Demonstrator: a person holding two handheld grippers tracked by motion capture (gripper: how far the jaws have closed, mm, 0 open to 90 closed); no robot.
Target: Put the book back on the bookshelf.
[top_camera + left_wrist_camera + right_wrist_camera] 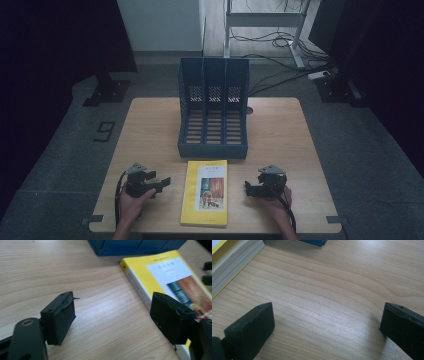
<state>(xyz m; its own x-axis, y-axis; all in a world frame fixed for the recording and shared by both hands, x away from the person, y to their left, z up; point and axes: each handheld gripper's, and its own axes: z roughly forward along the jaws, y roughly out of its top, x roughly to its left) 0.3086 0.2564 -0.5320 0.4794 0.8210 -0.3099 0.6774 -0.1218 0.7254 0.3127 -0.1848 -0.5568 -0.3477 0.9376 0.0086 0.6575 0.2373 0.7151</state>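
High view: yellow book [205,192] lies flat before the blue file rack [214,111] (presumably bound for a slot). Left gripper [161,183] and right gripper [248,188] flank it, jaws spread, empty, poised for pickup.

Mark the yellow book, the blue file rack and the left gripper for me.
yellow book [205,200]: high view, front cover.
blue file rack [213,149]: high view, front wall.
left gripper [162,184]: high view, between its fingertips.

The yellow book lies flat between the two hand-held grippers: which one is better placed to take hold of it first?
Probably the left hand-held gripper. Its open jaws point toward the yellow book, whose spine edge lies close to one of them. The right hand-held gripper, also open, faces bare table.
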